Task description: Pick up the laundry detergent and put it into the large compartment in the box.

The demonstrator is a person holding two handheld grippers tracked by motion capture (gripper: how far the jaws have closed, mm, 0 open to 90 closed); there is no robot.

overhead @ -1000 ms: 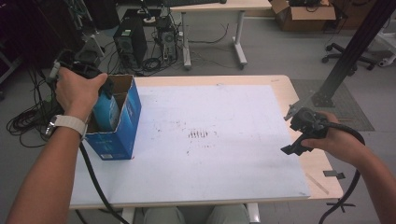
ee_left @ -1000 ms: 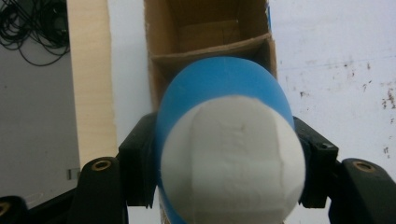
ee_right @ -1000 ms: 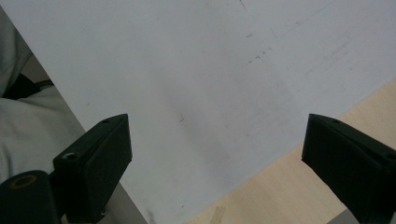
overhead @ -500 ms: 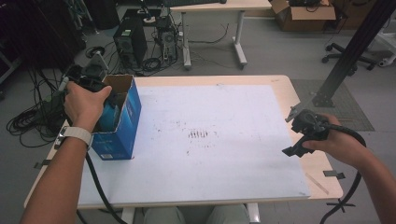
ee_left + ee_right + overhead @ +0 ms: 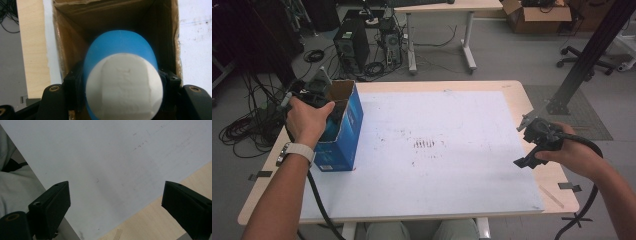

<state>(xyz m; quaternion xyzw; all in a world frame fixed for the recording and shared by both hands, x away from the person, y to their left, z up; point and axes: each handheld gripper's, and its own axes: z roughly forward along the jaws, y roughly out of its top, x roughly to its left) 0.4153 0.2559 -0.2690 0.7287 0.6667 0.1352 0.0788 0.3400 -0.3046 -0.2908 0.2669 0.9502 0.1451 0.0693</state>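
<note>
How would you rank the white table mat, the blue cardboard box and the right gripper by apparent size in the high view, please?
1. White table mat, by far the largest.
2. Blue cardboard box, partly hidden by the left hand.
3. Right gripper, the smallest, though the hand around it hides part of it.

Blue-and-white bottle (image 5: 122,75), blue cardboard box (image 5: 346,131), white scuffed mat (image 5: 437,150).

Evenly lit from overhead, soft and bright across the white counter (image 5: 452,125), with faint shadows only. Dim inside the cardboard box (image 5: 112,17). Soft, out of focus on the close blue-and-white object (image 5: 122,80). Slightly blurred and grainy in the right gripper view.
</note>
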